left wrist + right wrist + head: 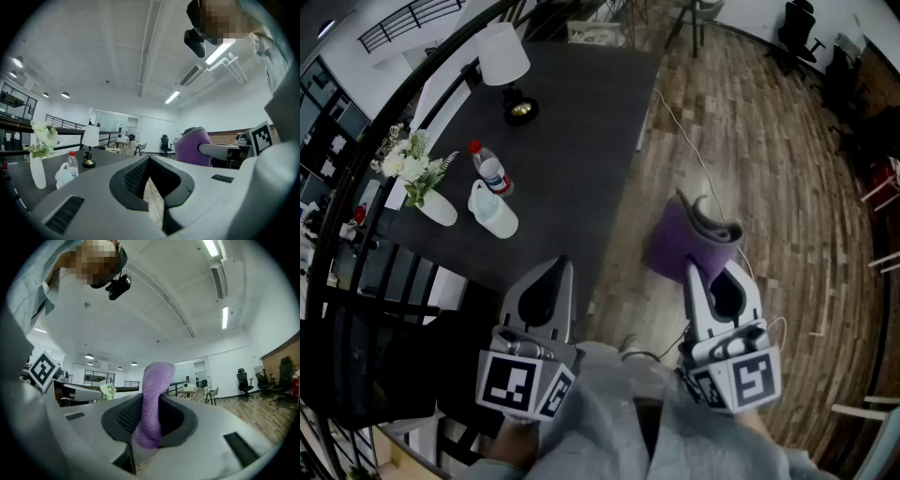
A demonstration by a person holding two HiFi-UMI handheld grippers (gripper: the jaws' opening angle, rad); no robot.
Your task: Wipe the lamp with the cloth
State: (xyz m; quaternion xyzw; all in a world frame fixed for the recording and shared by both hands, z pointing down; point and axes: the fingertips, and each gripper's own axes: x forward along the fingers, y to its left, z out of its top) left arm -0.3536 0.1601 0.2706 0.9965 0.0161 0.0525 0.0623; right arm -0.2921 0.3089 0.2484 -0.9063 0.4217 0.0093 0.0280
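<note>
Lamp [505, 58] stands upright far ahead of the left gripper [562, 265], whose empty jaws are together. Right gripper [693, 269] clamps the cloth [675, 242] lengthwise over open floor [778, 178].

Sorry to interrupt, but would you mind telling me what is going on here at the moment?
A person holds a gripper in each hand beside a dark table. The right gripper is shut on a purple cloth, held out over the wooden floor. The left gripper is shut with nothing in it. The lamp stands at the table's far end, well away from both grippers, so the wiping has not started yet.
</note>
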